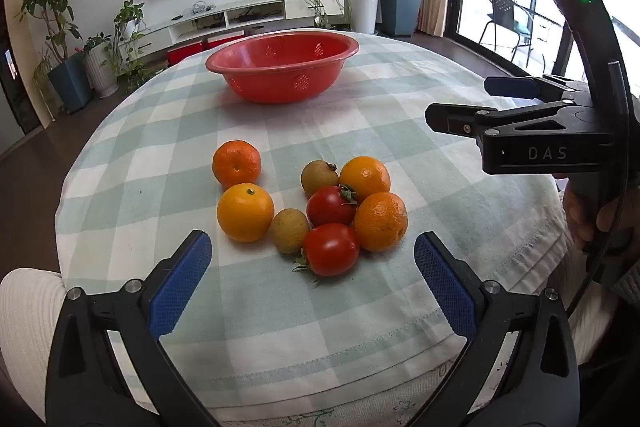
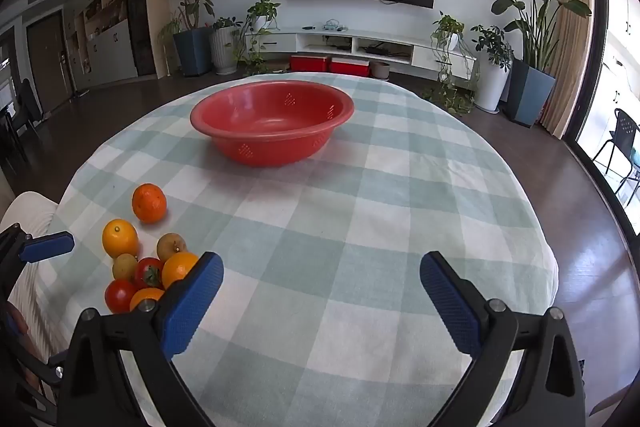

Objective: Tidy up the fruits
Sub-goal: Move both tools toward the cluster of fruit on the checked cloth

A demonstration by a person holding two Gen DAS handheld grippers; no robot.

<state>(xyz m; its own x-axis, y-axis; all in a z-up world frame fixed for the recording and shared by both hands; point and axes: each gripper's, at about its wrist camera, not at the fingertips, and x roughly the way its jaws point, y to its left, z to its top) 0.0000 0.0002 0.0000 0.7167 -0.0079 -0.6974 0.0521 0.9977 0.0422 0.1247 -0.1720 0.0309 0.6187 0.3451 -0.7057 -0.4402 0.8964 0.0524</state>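
Nothing sorted yet: my left gripper [image 1: 312, 275] and right gripper [image 2: 322, 291] both gape empty, all fruits [image 1: 320, 207] near the bench's near edge, bowl [image 1: 282, 67] bare.

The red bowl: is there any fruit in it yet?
Empty: the red bowl shows only bare interior; all fruit lies on the tablecloth.

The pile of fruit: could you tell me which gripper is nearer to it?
Left. The left gripper hovers open right over the fruit pile; the right gripper is off to the pile's right.
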